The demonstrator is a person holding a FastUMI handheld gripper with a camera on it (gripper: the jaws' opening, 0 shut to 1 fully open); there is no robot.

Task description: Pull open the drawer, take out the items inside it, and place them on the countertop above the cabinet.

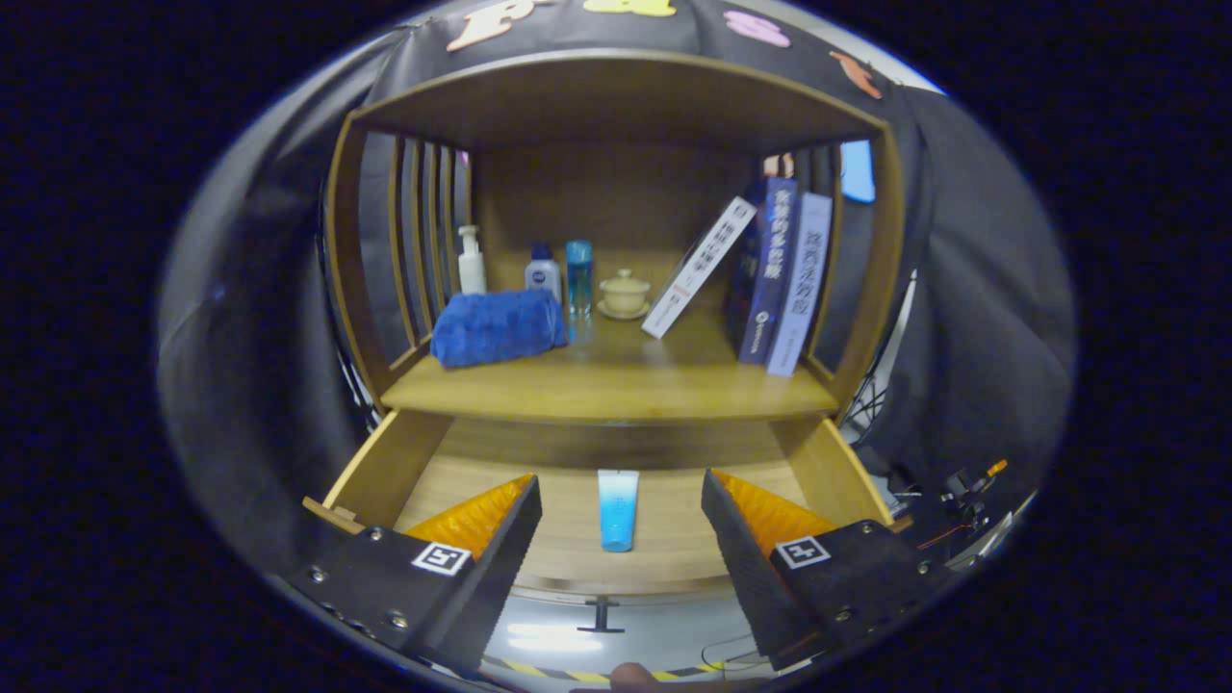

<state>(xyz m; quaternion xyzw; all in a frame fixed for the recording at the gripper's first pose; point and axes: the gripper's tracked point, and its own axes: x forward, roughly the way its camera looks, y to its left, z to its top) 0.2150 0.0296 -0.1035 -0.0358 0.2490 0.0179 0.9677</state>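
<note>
I've got the gripper spread wide, nothing pinched, hanging over the open drawer. A blue-white tube lies flat on the drawer floor, between the fingers at 12 o'clock, cap toward me; its label is too small to read. Countertop above holds a blue towel at 11, 3 bottles, a lidded cup, and 3 books at 1 w/ spine text I can't make out.
</note>
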